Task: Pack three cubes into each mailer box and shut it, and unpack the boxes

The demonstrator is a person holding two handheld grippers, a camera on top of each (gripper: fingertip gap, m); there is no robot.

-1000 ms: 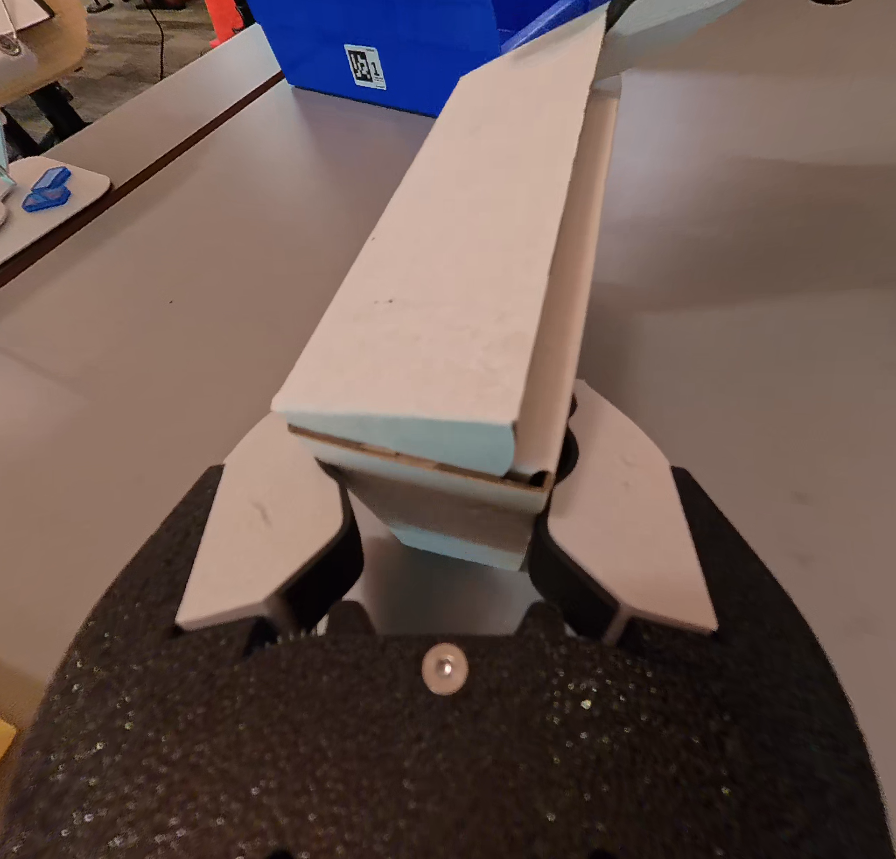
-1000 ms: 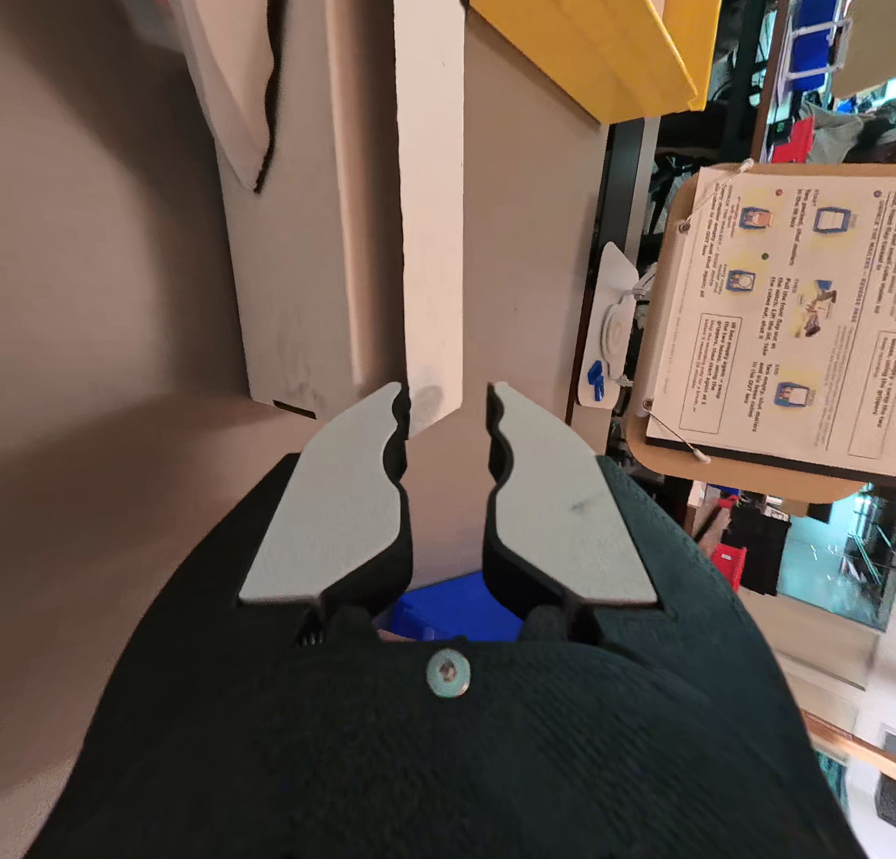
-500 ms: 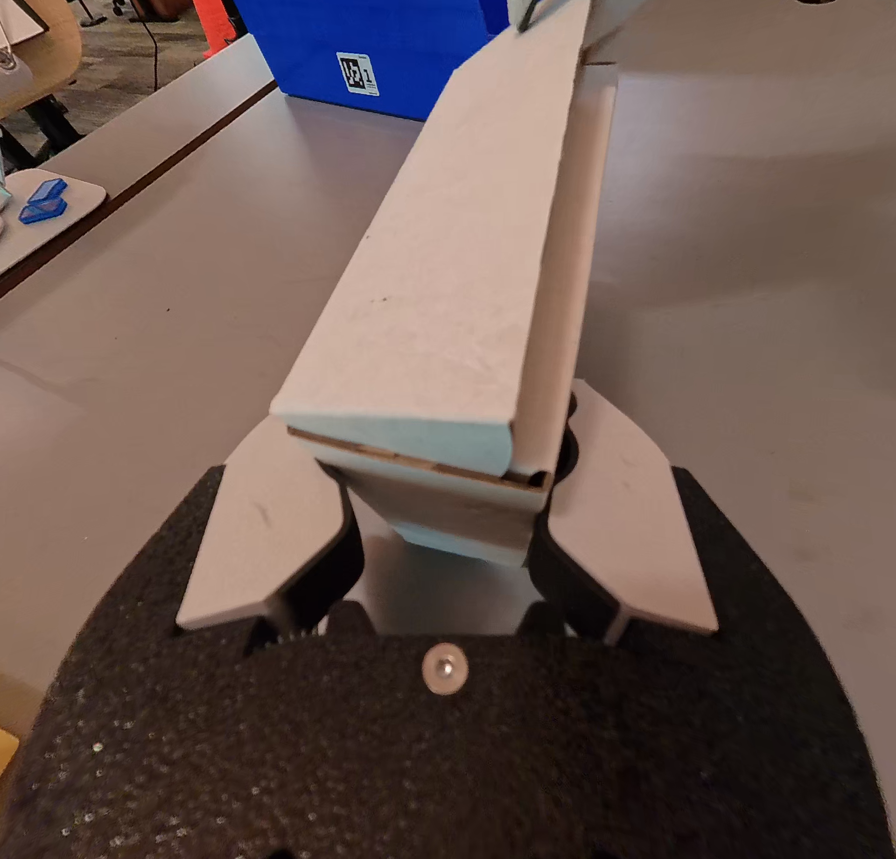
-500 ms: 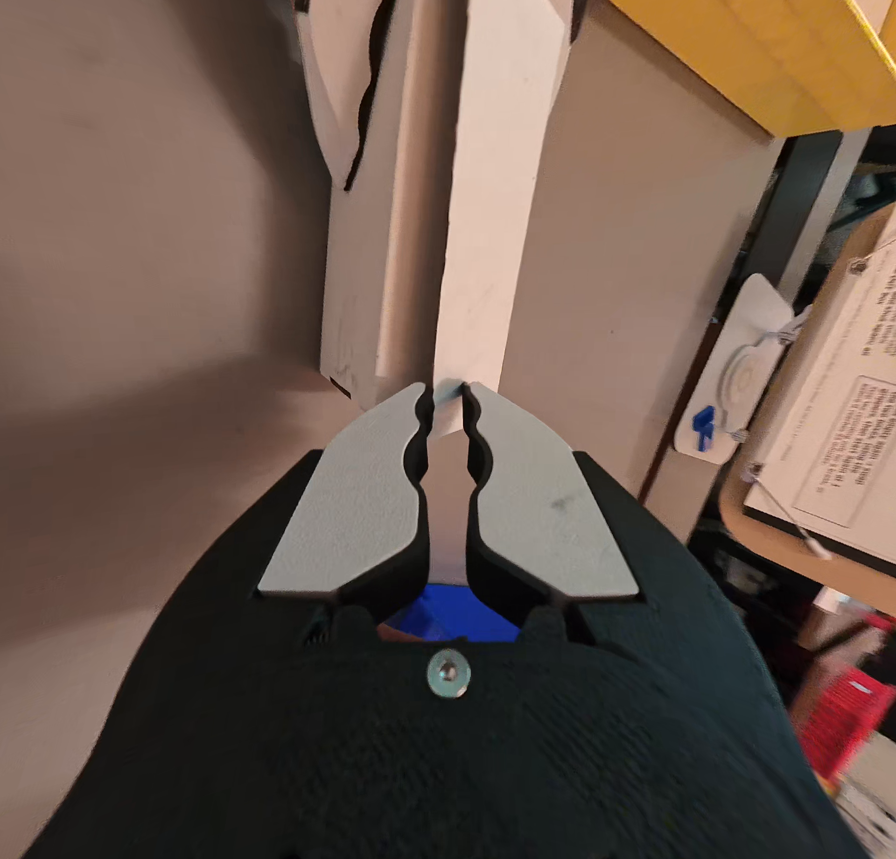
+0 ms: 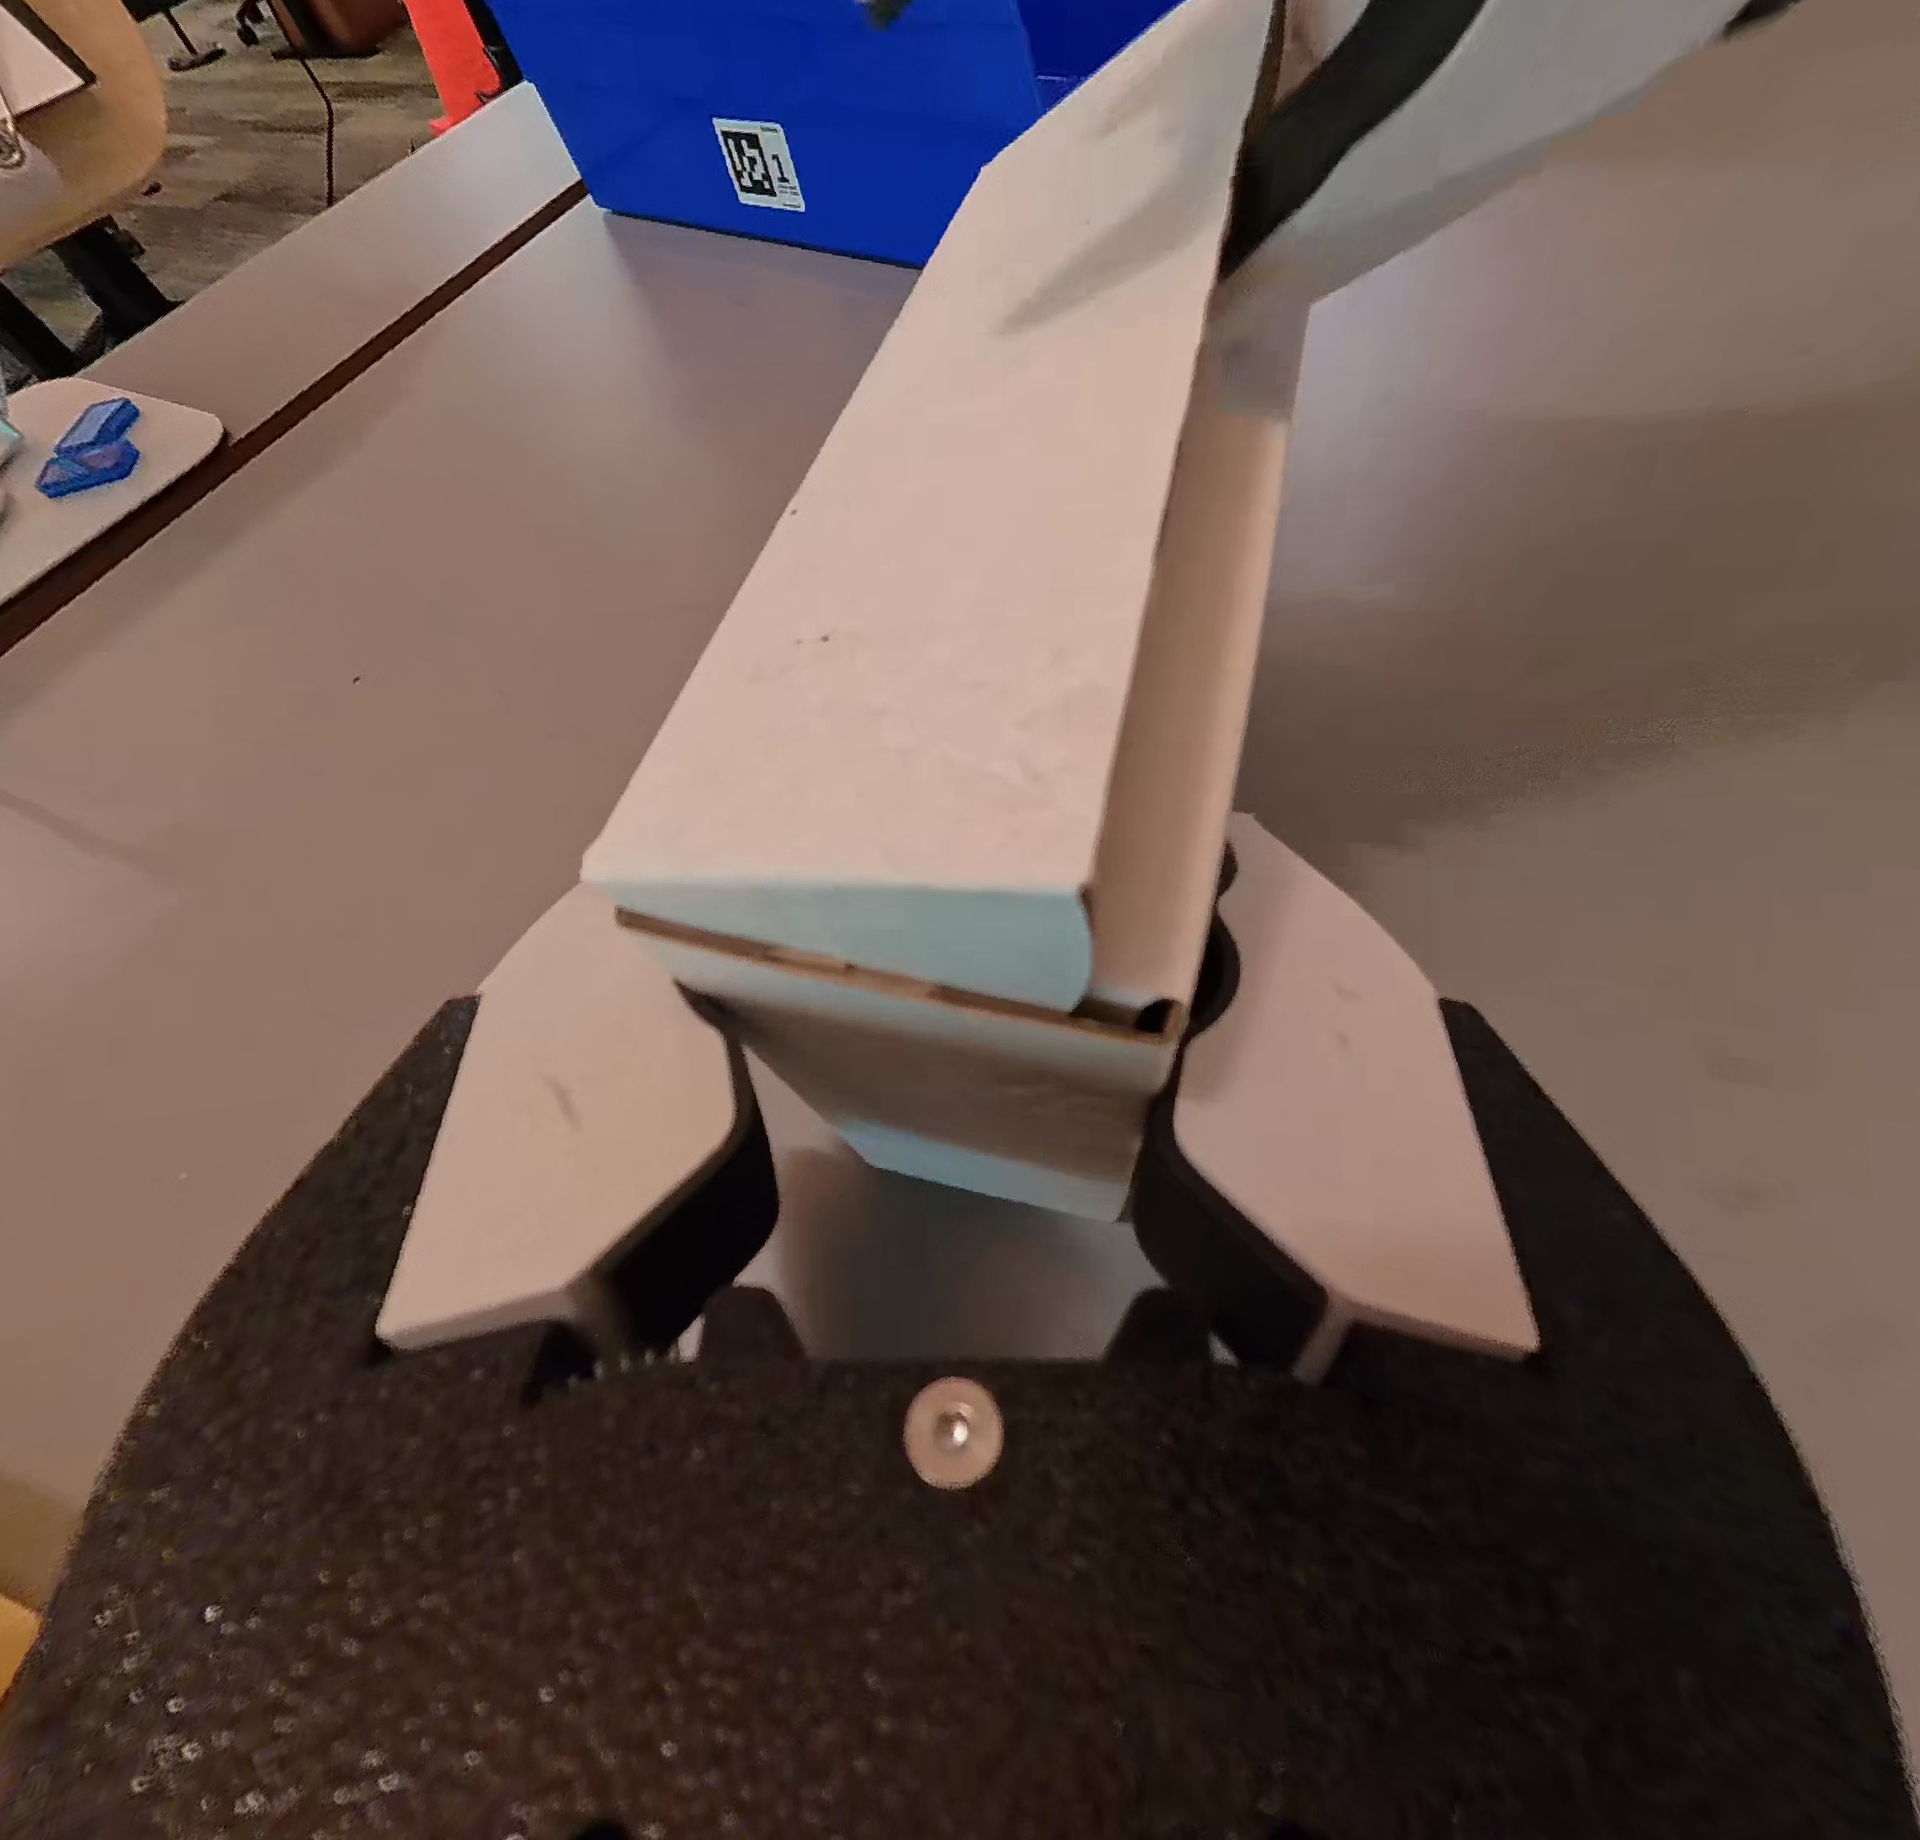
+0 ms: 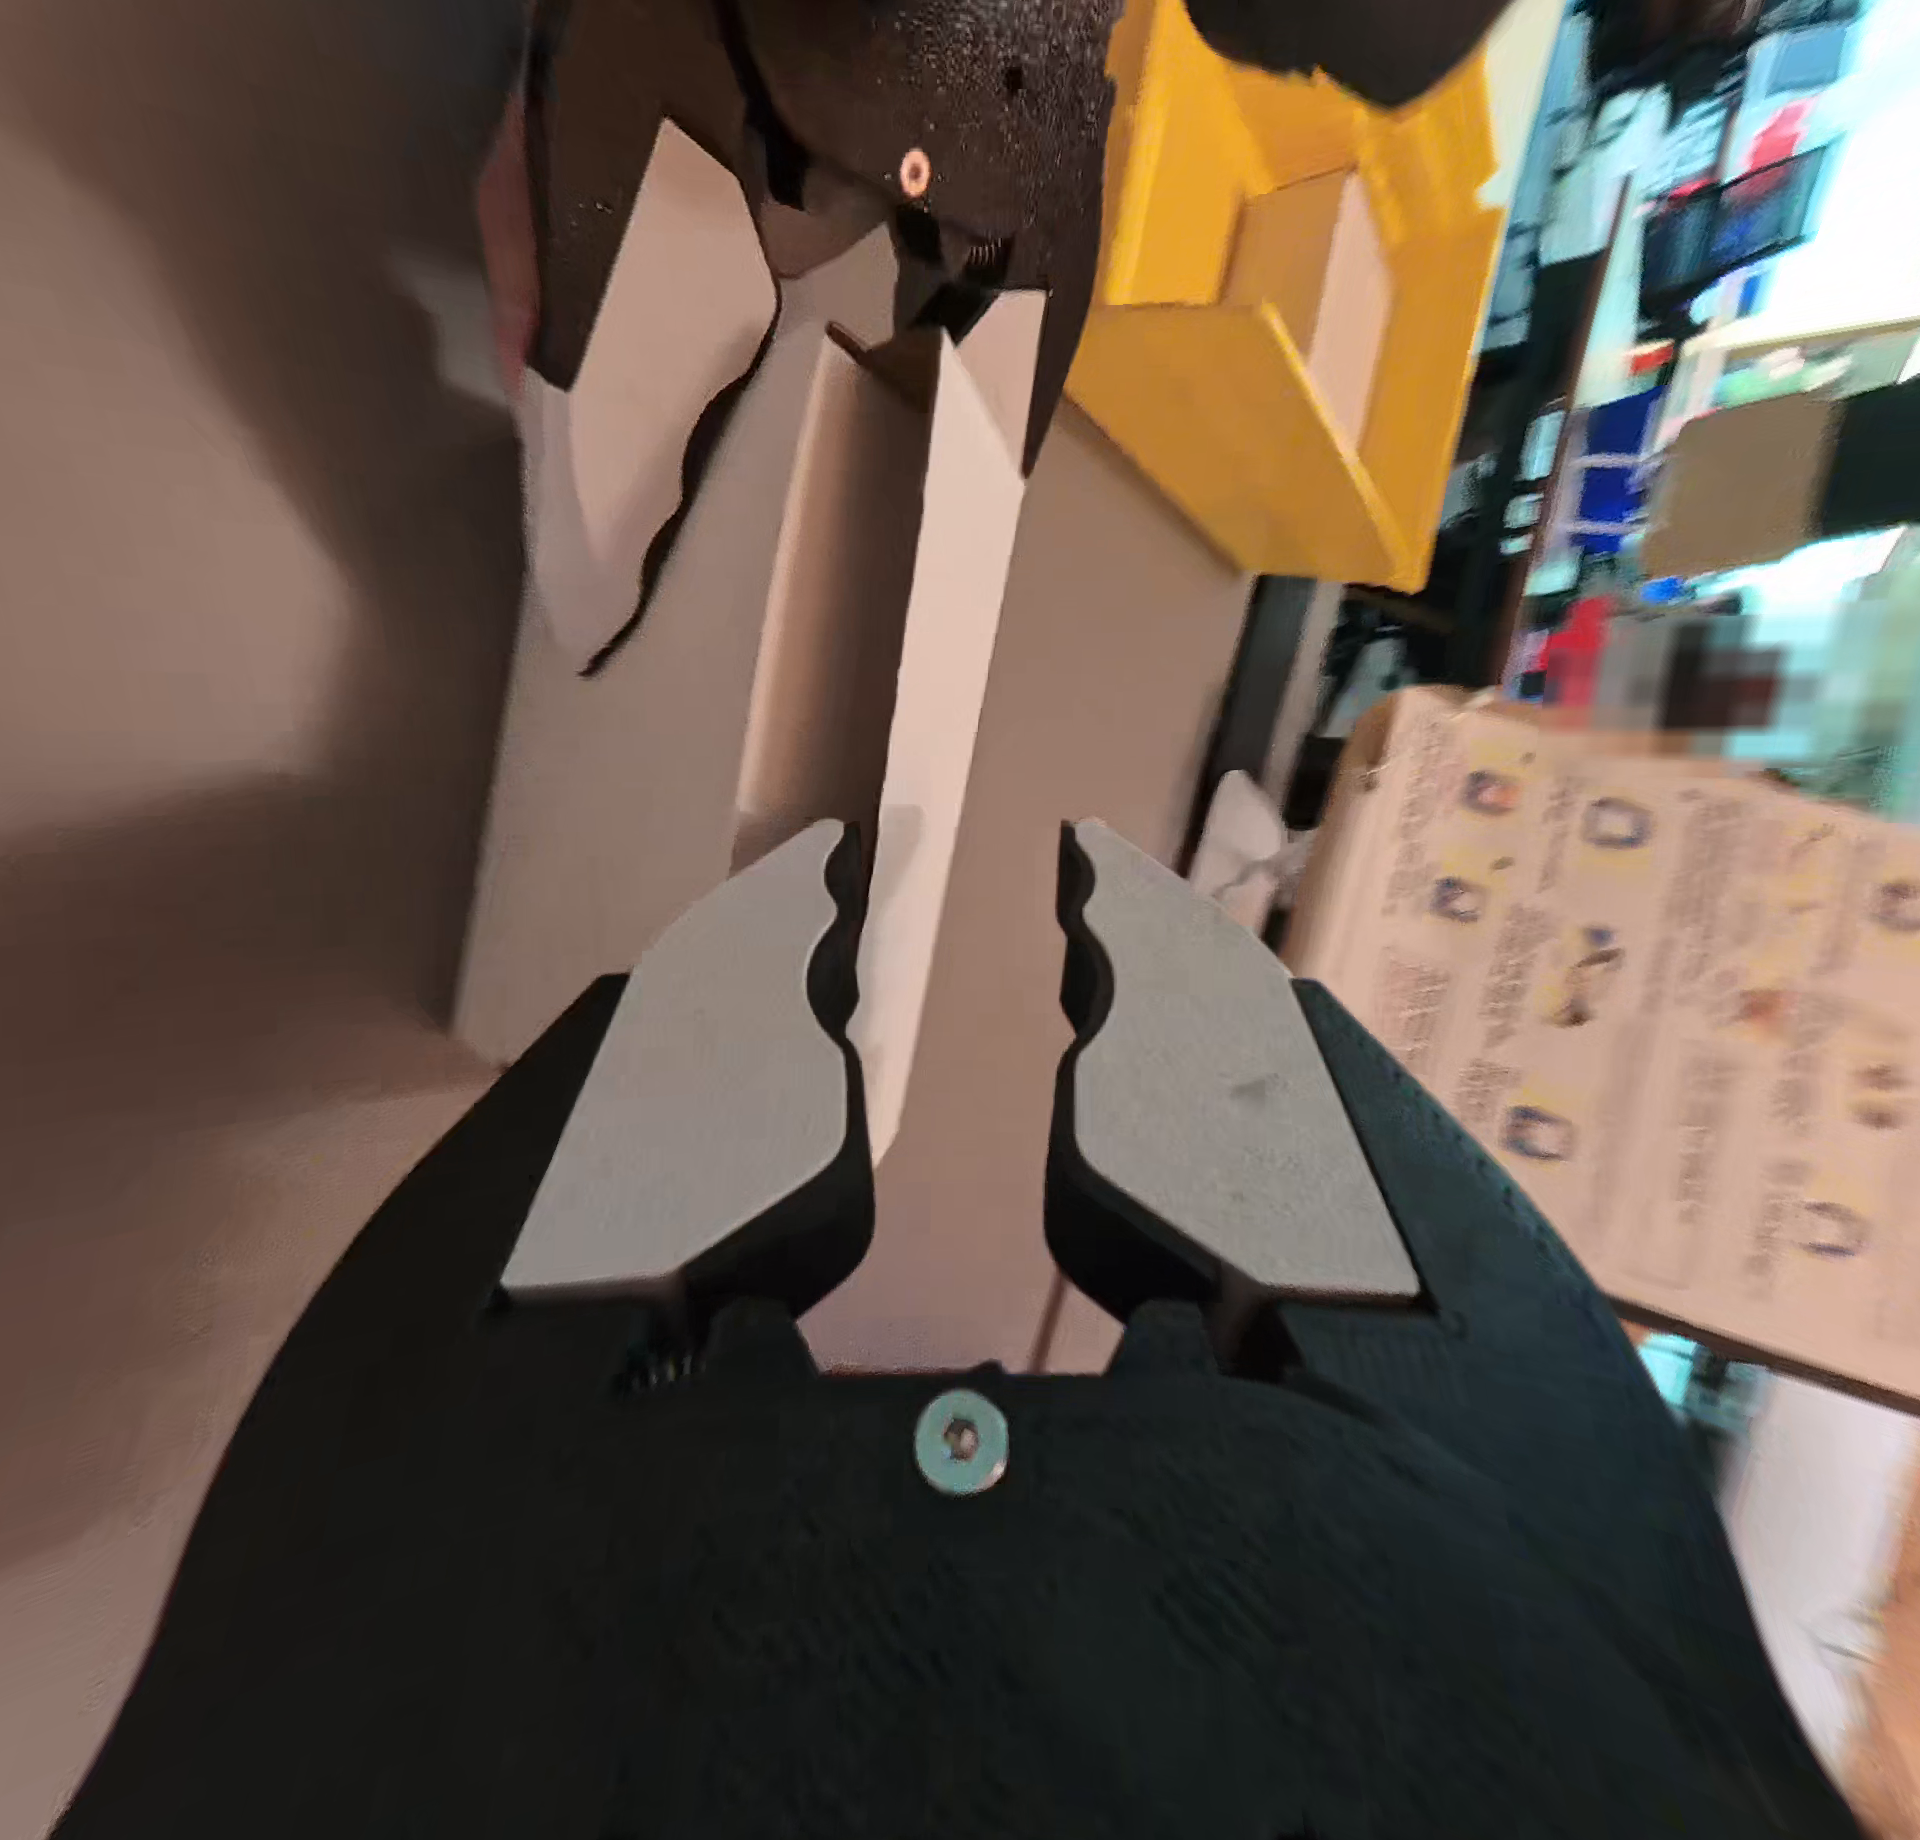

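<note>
Our left hand-held gripper [image 5: 956,1042] is clamped on the near end of the white mailer box [image 5: 966,627], lifted above the grey table [image 5: 416,647] before a blue bin [image 5: 769,55]. Our right hand-held gripper [image 6: 961,949] has its fingers apart around the box's far flap, a yellow bin [image 6: 1278,356] behind.

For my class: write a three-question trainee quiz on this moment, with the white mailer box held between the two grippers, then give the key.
1. True or false: the left gripper is clamped on the near end of the mailer box.
2. The right gripper has its jaws: A) apart around the lid flap, B) pressed shut on a cube, C) out of view.
3. Fill in: beyond the box in the left wrist view stands a ____ bin.

Key: 1 true; 2 A; 3 blue.
</note>
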